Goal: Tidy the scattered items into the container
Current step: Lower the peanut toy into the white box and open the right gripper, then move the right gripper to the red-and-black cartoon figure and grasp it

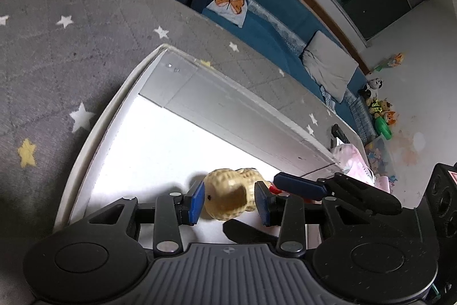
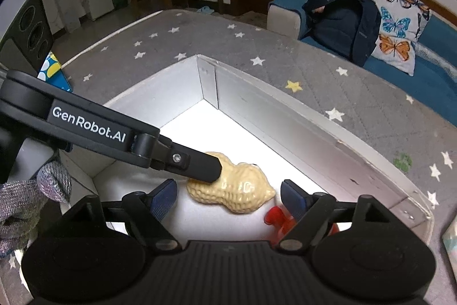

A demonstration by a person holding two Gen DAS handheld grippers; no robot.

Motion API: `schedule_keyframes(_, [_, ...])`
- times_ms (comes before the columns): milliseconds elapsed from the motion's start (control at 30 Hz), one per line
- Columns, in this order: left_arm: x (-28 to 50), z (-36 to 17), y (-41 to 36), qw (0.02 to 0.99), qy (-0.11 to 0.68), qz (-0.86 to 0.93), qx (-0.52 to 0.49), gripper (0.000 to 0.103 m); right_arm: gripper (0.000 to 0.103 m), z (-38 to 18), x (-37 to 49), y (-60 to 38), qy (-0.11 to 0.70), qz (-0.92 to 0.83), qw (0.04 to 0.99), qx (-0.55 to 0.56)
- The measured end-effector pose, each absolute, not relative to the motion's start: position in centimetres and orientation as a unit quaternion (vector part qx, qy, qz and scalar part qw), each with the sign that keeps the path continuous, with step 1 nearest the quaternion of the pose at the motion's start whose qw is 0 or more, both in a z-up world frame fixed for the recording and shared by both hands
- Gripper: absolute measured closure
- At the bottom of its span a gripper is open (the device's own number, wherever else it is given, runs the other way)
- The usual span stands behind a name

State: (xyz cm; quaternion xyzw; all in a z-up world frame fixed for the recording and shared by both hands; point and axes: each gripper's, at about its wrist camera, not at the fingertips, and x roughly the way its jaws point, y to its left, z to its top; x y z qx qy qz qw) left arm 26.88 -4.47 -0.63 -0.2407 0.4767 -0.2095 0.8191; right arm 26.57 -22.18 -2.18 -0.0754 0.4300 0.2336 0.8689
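A cream peanut-shaped toy (image 1: 225, 196) (image 2: 237, 190) lies on the lit white floor of an open white box (image 1: 228, 105) (image 2: 285, 119). My left gripper (image 1: 229, 203) is shut on one lobe of it, with both blue pads against its sides. In the right wrist view one left finger (image 2: 200, 165) reaches in from the left and covers the toy's upper end. My right gripper (image 2: 228, 197) stands open just behind the peanut, its pads clear of it. A small red toy (image 2: 275, 215) (image 1: 275, 189) lies in the box, partly hidden under the right-hand finger.
The box sits on a grey star-patterned mat (image 2: 314, 82). Behind it is a blue sofa (image 2: 437, 67) with a butterfly pillow (image 2: 397, 39) and a dark jacket (image 2: 342, 22). A black speaker (image 2: 25, 27) stands at the left. A pink packet (image 1: 352, 159) lies past the box's end.
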Motion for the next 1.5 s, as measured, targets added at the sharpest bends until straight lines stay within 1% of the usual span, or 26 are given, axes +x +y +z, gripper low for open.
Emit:
schedule_keyframes(333, [22.3,2.7,-4.3,0.85,0.43,-0.219,-0.211,0.063,0.021,1.1,20.4,-23.5,0.368,0.21,0.905,-0.045])
schedule_keyframes(733, [15.5,5.1,-5.2,0.879,0.387,-0.227,-0.163,0.063,0.021,2.6,11.7,-23.7,0.31,0.181,0.932,-0.041])
schedule_keyframes(1000, [11.7,4.5,-5.0,0.88,0.376,-0.239,-0.166,0.063,0.02,1.7,6.6,-23.6,0.289,0.153,0.944,-0.039])
schedule_keyframes(1167, [10.0,3.3,-5.1,0.877,0.38,-0.244,-0.167,0.063,0.02,0.2,4.0,-23.9,0.291,0.136,0.947,-0.021])
schedule_keyframes(1500, [9.8,0.7,-6.2,0.858,0.409,-0.257,-0.174,0.063,0.02,-2.7,2.6,-25.1,0.309,0.102,0.945,0.032])
